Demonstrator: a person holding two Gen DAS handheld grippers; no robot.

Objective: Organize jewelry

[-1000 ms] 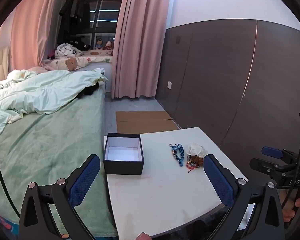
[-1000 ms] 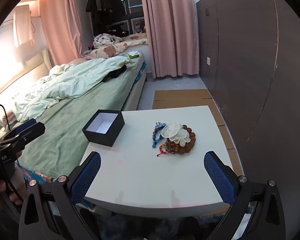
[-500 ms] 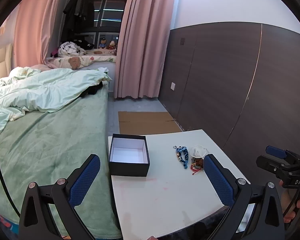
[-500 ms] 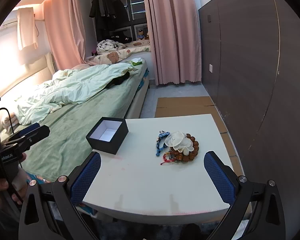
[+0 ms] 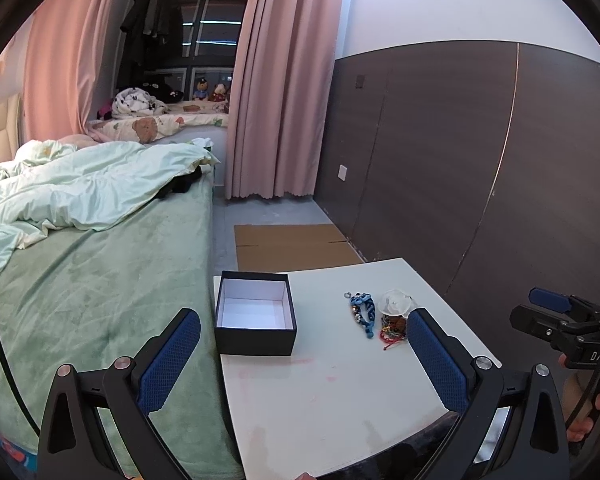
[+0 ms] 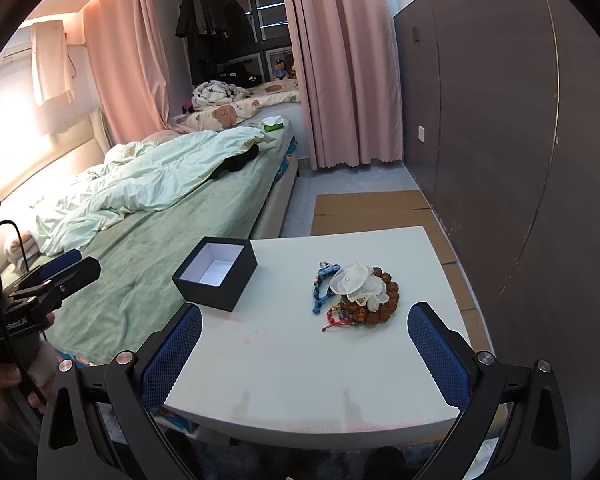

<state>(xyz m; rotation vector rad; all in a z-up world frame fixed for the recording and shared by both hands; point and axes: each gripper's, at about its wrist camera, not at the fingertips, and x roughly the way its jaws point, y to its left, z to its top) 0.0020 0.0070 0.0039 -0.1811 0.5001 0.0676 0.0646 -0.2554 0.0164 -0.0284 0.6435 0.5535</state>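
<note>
On the white surface point(image 6: 300, 368): open black box point(image 6: 216, 278) and jewelry pile point(image 6: 356, 294), apart.
Left tongs point(image 5: 304, 364) and right tongs point(image 6: 306, 356) both spread wide, holding nothing.

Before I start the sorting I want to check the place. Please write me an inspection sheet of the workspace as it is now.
Surface: white table, faint pink marks near the box.
Job's things: open black box with white inside, nothing in it; jewelry pile beside it, apart: blue bracelet, brown bead bracelet, red cord, white flower piece on top.
Clutter: nothing seen on the table.
Grippers: left claw open, empty; right claw open, empty; both short of the items.
Cables: black cable at the left gripper's handle.
Surroundings: bed at the left, pink curtains, dark wall panels, cardboard on the floor.
</note>
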